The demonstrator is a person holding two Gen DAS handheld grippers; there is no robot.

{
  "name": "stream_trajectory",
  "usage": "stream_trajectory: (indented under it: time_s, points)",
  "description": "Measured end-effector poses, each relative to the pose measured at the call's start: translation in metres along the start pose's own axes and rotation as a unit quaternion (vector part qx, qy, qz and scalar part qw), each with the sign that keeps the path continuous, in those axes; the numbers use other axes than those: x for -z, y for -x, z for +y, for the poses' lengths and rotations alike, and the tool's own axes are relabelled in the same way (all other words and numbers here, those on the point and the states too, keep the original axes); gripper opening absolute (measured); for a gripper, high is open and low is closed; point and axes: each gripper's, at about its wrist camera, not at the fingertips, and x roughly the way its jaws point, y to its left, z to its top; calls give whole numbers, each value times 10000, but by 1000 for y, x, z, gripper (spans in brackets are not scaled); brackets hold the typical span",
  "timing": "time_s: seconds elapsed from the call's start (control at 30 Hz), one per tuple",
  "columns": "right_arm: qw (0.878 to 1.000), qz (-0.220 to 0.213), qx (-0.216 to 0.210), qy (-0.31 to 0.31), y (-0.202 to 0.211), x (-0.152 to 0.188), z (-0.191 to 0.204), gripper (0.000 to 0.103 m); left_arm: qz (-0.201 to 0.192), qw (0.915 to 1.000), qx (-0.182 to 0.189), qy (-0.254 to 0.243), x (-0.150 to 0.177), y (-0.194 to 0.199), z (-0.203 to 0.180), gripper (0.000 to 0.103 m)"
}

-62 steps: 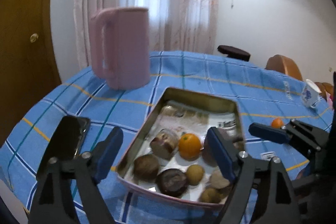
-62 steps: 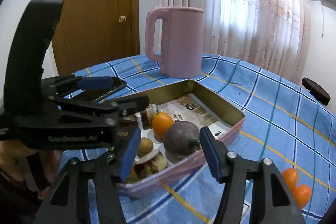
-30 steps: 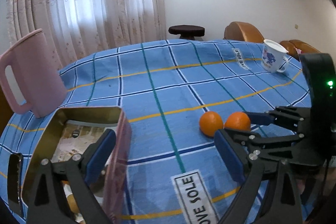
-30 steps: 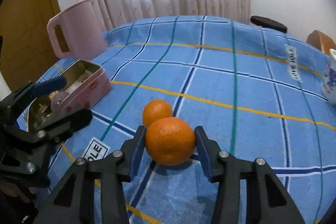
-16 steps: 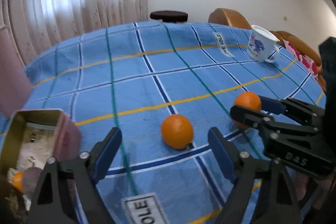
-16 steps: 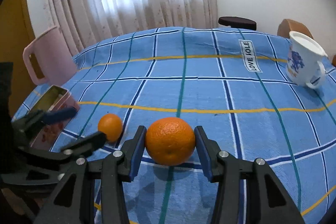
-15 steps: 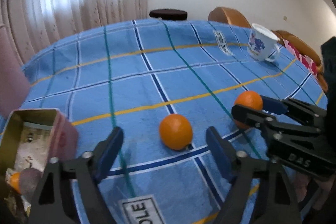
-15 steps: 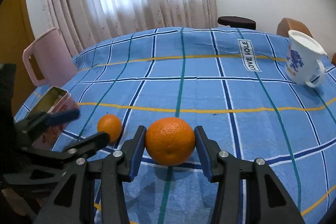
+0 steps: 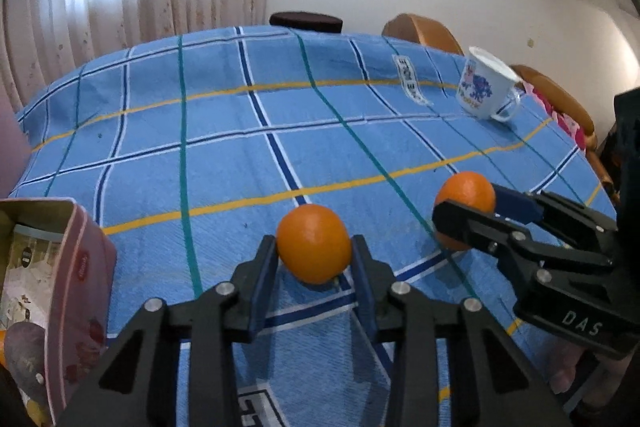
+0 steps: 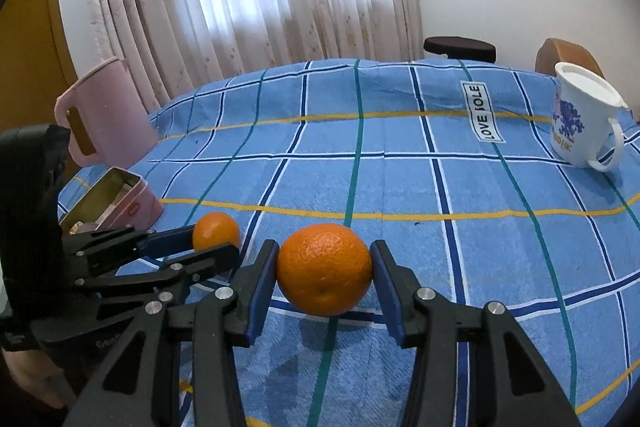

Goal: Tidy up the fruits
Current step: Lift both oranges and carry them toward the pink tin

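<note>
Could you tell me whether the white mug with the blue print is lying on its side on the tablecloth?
No, the white mug stands upright on the blue checked tablecloth, with its open rim facing up.

Two oranges on the blue checked tablecloth [image 9: 248, 151]

The smaller orange [image 9: 314, 243] and larger orange [image 10: 324, 269] are seen well apart, whole, glossy-skinned.

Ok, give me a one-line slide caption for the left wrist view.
Left gripper closing on an orange on the blue checked tablecloth; right gripper grips another.
</note>
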Motion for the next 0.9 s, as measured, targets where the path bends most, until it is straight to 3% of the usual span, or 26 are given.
stream_trajectory:
  time_s: [0.27, 0.9]
  points:
    - [9995, -274, -103, 134, 11, 0, 6, 49, -438, 9989, -133, 43, 0, 16, 1, 38]
    - [9966, -725, -222, 309, 28, 3, 12, 49, -1014, 9943, -333, -44, 4, 37, -3, 38]
